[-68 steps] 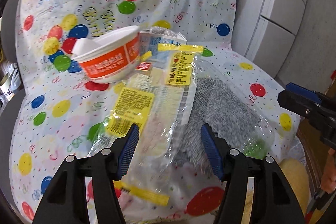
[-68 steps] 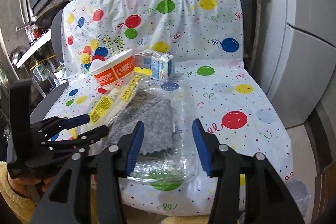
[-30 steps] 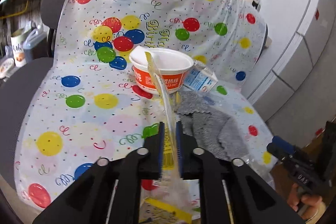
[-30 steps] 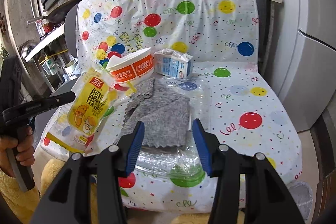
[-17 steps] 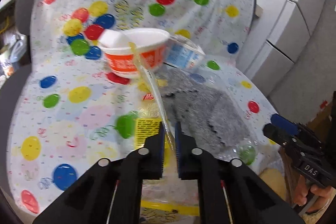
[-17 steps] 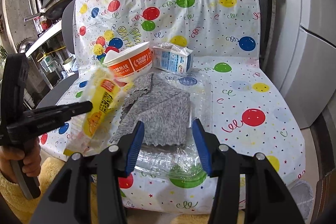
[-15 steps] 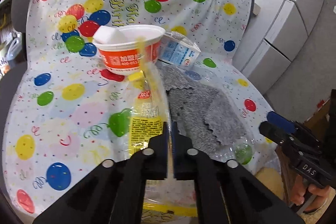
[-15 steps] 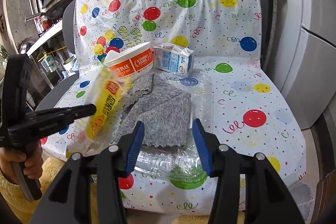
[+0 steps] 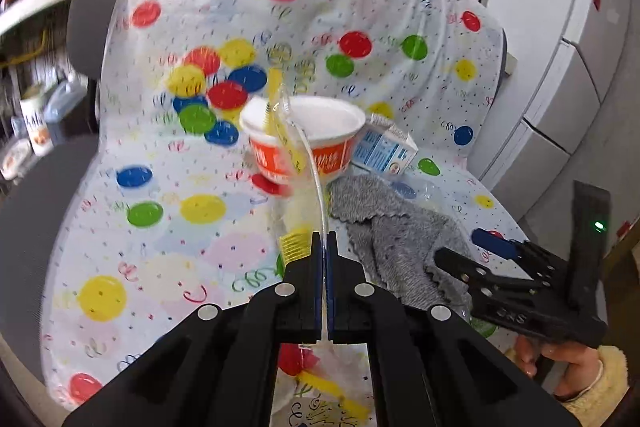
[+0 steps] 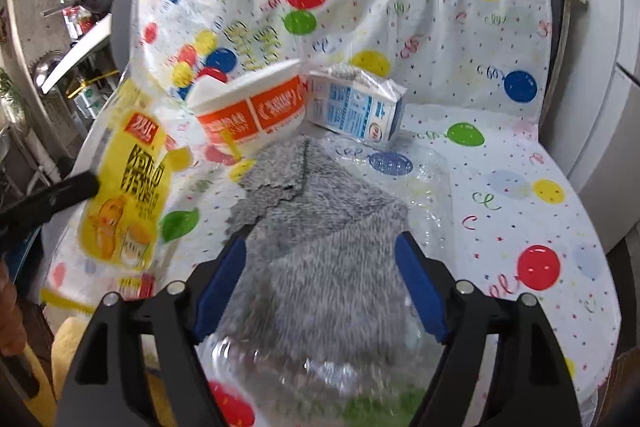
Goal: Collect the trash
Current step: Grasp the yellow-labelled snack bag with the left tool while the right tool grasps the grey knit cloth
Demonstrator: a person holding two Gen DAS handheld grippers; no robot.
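My left gripper (image 9: 324, 241) is shut on a yellow snack wrapper (image 9: 296, 151), seen edge-on; in the right wrist view the wrapper (image 10: 128, 187) hangs from that gripper (image 10: 90, 187) above the seat's left side. My right gripper (image 10: 320, 267) hovers low over a grey cloth (image 10: 320, 223) and a crushed clear plastic bottle (image 10: 424, 183). Its jaws are opening and its pads touch nothing. An orange and white instant-noodle bowl (image 10: 248, 111) and a blue and white milk carton (image 10: 356, 107) stand behind the cloth. In the left wrist view the right gripper (image 9: 464, 249) is at the right.
A balloon-print plastic sheet (image 9: 160, 247) covers the chair's seat and back. Grey cabinet fronts (image 9: 580, 87) stand close on the right. Shelves with jars and clutter (image 10: 80, 27) are on the left. A hand in a fluffy yellow sleeve (image 9: 580, 375) holds the right gripper.
The left gripper has closed on the yellow wrapper and lifted it off the seat. The right gripper has moved forward and down over the grey cloth, and its jaws now stand wider.
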